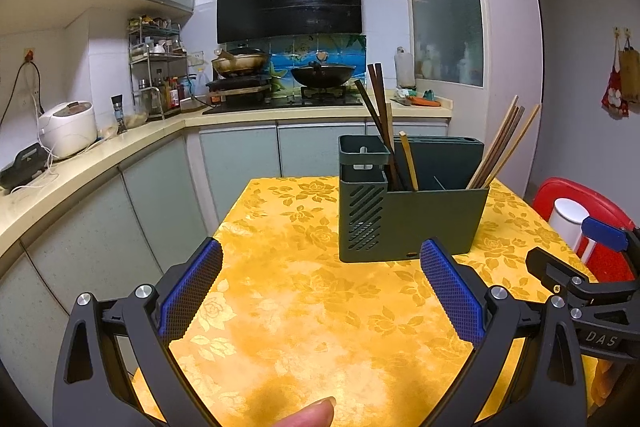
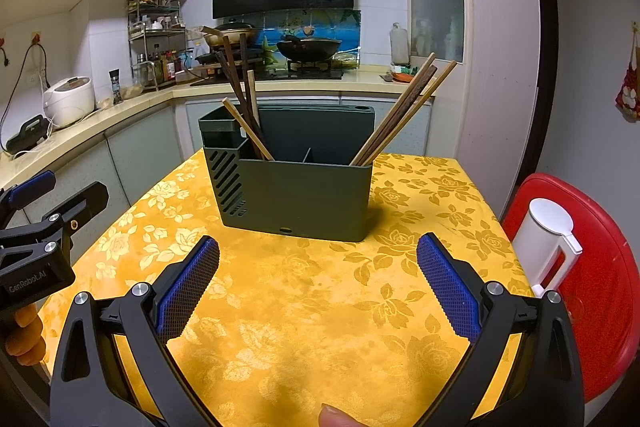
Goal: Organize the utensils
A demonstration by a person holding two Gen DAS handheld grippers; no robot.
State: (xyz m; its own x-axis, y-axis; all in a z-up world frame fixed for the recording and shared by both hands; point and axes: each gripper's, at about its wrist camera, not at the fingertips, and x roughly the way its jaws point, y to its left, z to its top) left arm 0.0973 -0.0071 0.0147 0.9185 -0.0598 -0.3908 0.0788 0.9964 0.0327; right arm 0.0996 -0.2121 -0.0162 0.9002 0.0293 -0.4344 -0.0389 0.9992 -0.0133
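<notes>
A dark green utensil holder stands on the yellow flowered tablecloth. Dark and light chopsticks lean out of its left compartment. Another bundle of chopsticks leans right out of its right compartment. My left gripper hovers open over the cloth, short of the holder and to its left, holding nothing. My right gripper is open and empty too, in front of the holder. Each gripper shows at the edge of the other's view.
A red stool with a white jug on it stands right of the table. Behind runs a kitchen counter with a rice cooker, a spice rack and a stove with pans. A fingertip shows at the bottom.
</notes>
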